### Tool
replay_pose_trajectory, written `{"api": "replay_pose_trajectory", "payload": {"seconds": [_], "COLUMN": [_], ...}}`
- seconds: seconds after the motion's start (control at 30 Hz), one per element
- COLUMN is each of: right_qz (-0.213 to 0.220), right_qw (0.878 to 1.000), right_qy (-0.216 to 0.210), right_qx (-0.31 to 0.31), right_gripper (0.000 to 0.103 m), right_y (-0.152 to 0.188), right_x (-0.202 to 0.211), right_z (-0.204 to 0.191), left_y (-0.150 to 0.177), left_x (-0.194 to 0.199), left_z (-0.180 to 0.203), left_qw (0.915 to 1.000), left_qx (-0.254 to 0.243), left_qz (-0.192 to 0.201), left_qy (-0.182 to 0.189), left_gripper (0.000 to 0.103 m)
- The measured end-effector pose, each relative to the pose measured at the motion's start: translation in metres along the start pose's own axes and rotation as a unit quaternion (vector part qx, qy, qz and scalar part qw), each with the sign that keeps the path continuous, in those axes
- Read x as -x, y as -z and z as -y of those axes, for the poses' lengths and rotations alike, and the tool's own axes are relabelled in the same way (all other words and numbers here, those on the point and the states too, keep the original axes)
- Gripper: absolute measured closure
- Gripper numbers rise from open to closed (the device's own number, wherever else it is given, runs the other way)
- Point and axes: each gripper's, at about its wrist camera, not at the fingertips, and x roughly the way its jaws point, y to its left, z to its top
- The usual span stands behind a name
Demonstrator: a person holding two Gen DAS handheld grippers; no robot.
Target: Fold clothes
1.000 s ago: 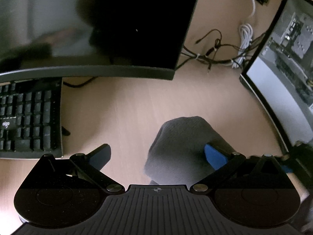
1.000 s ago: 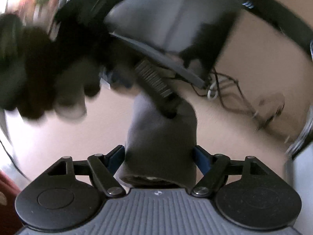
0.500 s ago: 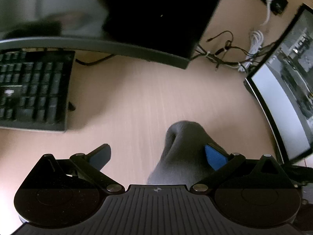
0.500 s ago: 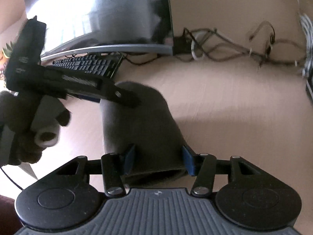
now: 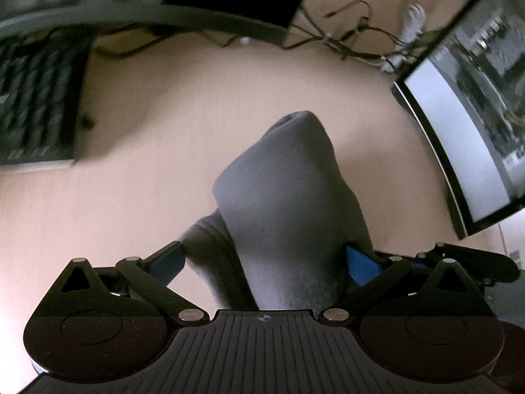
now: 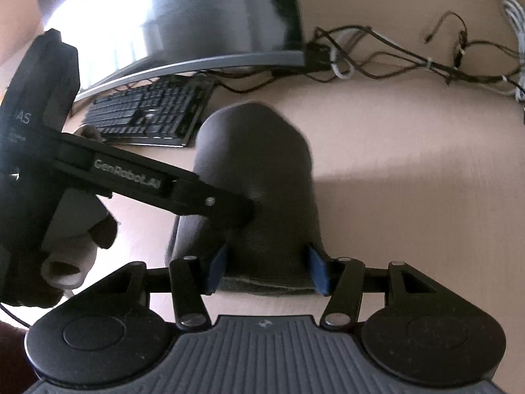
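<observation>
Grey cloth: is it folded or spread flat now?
Neither flat nor neatly folded: the grey cloth is bunched, humped above the desk, with the right gripper and the left gripper both around it.

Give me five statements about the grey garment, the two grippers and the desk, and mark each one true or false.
1. The grey garment lies between the fingers of the right gripper. True.
2. The left gripper is far from the garment, over the keyboard. False: the garment sits between its fingers, and the keyboard lies off to its left.
3. A black keyboard lies in front of a curved monitor. True.
4. The desk is bare of cables. False: a tangle of cables runs along its far side.
5. The garment is bright red. False: it is grey.
</observation>
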Motion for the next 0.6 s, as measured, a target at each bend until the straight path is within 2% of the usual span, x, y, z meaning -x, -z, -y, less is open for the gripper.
{"api": "replay_pose_trajectory", "payload": {"seconds": [0.2,0.37,0.47,0.6], "right_qz": [-0.005,0.022,0.048,0.049], "right_qw": [1.000,1.000,0.998,0.999], "right_qy": [0.023,0.003,-0.010,-0.013], "right_qx": [0.004,-0.010,-0.031,-0.006], "right_gripper": [0.045,0.044,0.044,0.044], "right_y": [-0.001,-0.011,-0.025,-0.036], "right_x": [-0.009,0.012,0.025,0.026], "right_z": [0.004,0.020,0.031,0.015], "left_y": [-0.022,-0.024,-0.023,-0.029], "left_x": [-0.021,-0.026,-0.025,-0.023], "left_z": [0.012,0.001,-0.006,-0.019], "left_qw": [0.9991,0.9993,0.9991,0.9986], "left_qx": [-0.040,-0.013,0.003,0.031], "left_qz": [0.011,-0.007,-0.004,-0.005], "left_qy": [0.010,0.035,0.041,0.043], "left_gripper": [0.000,0.000,0.000,0.000]}}
